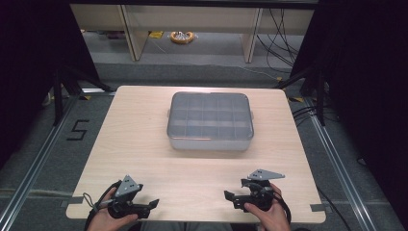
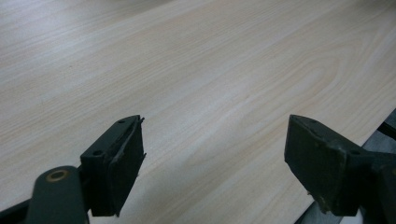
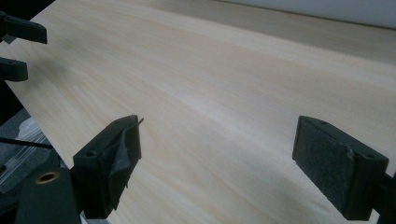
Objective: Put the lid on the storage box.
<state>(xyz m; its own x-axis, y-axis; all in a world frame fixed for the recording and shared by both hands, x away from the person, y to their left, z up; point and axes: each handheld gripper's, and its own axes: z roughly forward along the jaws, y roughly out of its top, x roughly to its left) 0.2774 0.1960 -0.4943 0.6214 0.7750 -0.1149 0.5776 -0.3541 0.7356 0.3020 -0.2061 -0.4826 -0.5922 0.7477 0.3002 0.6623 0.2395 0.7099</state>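
Box (image 1: 210,120) sits lidded mid-table, long axis side to side, well ahead of my left gripper (image 1: 153,203) and right gripper (image 1: 229,196), both near the front edge, jaws open, empty.

grey compartment box (image 1: 210,121) — lidded, table centre

Counter (image 1: 144,144): light wood-grain top with rounded corners, standing on a grey floor (image 1: 29,144). One item lay directly on it: a grey plastic compartment box (image 1: 210,121) with a translucent lid closed over rows of small sections, placed at centre toward the far edge, square to the counter, well apart from the near edge.
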